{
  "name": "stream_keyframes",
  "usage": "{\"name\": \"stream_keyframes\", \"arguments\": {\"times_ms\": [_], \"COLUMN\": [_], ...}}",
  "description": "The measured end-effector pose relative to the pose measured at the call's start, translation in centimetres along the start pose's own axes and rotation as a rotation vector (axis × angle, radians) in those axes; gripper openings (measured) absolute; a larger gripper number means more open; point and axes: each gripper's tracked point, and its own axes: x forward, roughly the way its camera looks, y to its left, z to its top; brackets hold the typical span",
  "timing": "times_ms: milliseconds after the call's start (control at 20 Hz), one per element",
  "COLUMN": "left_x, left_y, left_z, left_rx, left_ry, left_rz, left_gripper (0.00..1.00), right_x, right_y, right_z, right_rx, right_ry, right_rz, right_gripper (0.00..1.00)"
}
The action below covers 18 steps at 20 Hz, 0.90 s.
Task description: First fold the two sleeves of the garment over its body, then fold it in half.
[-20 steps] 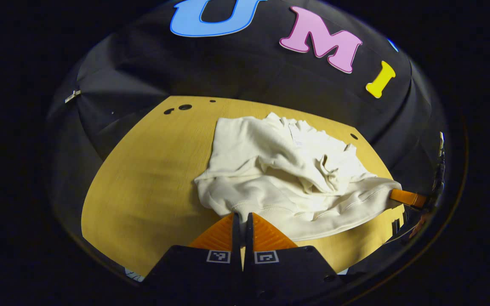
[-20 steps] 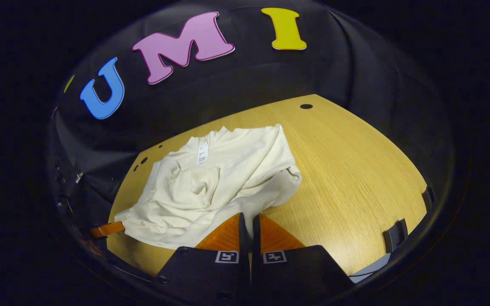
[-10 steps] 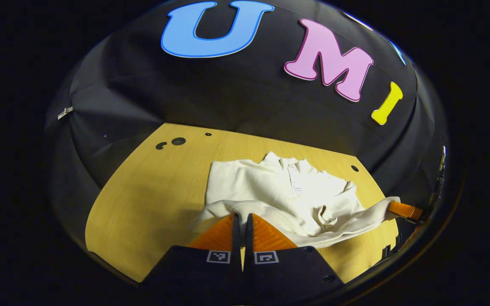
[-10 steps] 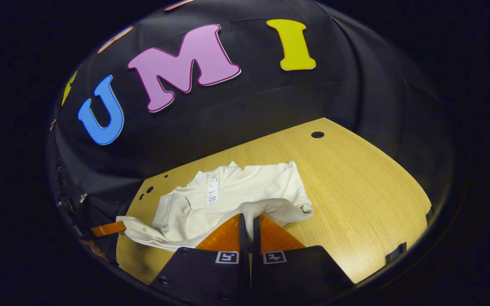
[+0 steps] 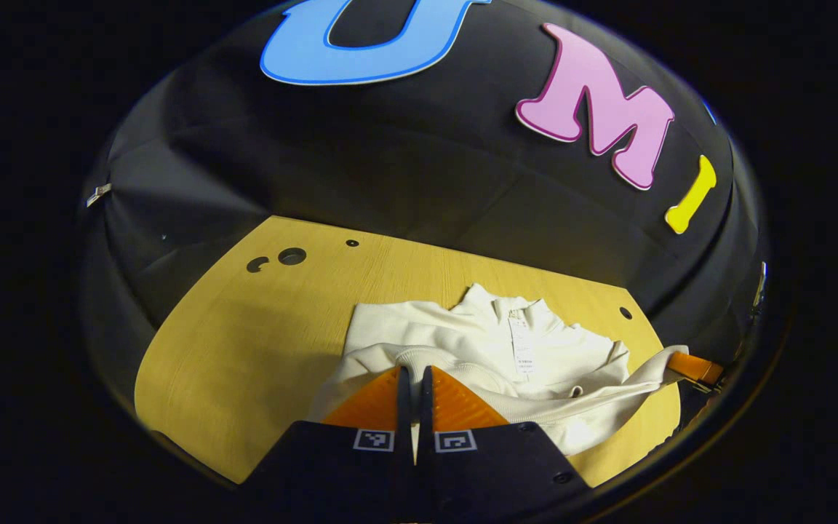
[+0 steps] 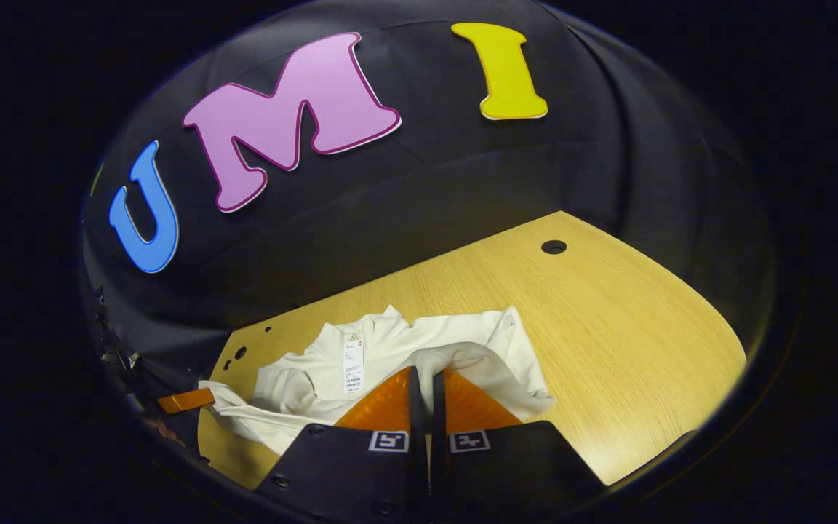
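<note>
Both grippers are pinching the hem of the cream garment (image 5: 506, 349). At the bottom centre of the left gripper view, the left gripper (image 5: 413, 378) has its fingers pressed together with cloth caught between them. The right gripper (image 6: 426, 378) does the same at the bottom centre of its own view. The garment lies on the wooden table (image 5: 244, 342), its collar and white tag (image 6: 353, 364) facing up toward the booth wall. At the left view's lower right edge, the hem stretches taut to the other gripper's finger.
</note>
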Motion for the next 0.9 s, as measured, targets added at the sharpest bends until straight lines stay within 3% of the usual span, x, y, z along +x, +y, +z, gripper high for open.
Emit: {"name": "stream_keyframes", "arguments": {"times_ms": [450, 800, 900], "left_x": [8.0, 9.9, 9.9], "left_y": [2.3, 2.8, 2.7], "left_z": [-3.8, -5.2, -5.4], "left_rx": [-0.080, -0.076, -0.074], "left_ry": [0.136, 0.179, 0.183], "left_rz": [0.065, 0.068, 0.064], "left_gripper": [0.06, 0.06, 0.06], "right_x": [7.3, 10.0, 10.3], "right_y": [-1.5, -4.0, -3.9], "right_z": [-2.2, -8.0, -7.9], "right_rx": [-0.004, -0.118, -0.104], "right_ry": [0.065, 0.209, 0.197], "right_rz": [-0.045, -0.094, -0.096], "right_gripper": [0.06, 0.06, 0.06]}}
